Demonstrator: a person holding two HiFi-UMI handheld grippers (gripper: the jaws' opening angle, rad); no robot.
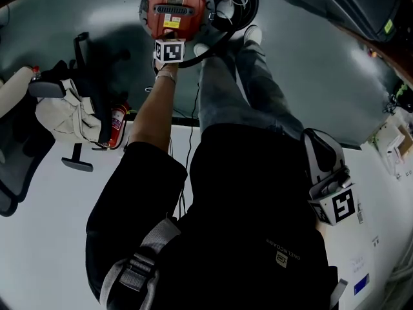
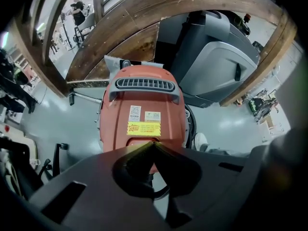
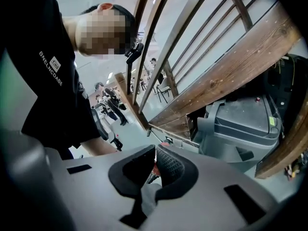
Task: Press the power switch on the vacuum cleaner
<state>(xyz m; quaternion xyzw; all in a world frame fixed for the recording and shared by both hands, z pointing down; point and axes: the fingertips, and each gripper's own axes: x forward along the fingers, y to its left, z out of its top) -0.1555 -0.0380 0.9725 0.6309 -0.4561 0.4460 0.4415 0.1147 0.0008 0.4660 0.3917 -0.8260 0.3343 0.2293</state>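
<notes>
My left claw [image 2: 152, 145] is shut and empty, tips on the red vacuum cleaner [image 2: 143, 110] standing on the floor [image 2: 62, 124], just below its yellow label [image 2: 143, 128]. The switch is hidden under the tips, so an off-centre push may skid off the casing. Right claw [image 3: 155, 159] is shut and empty, idle at my side.

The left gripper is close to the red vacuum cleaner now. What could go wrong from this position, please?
1. The left gripper has its jaws shut, with the tips at the yellow label of the vacuum cleaner. No switch can be made out there, so the press may land on plain casing.
2. The black hose lies coiled beside the person's shoe; a step forward could catch it.
</notes>
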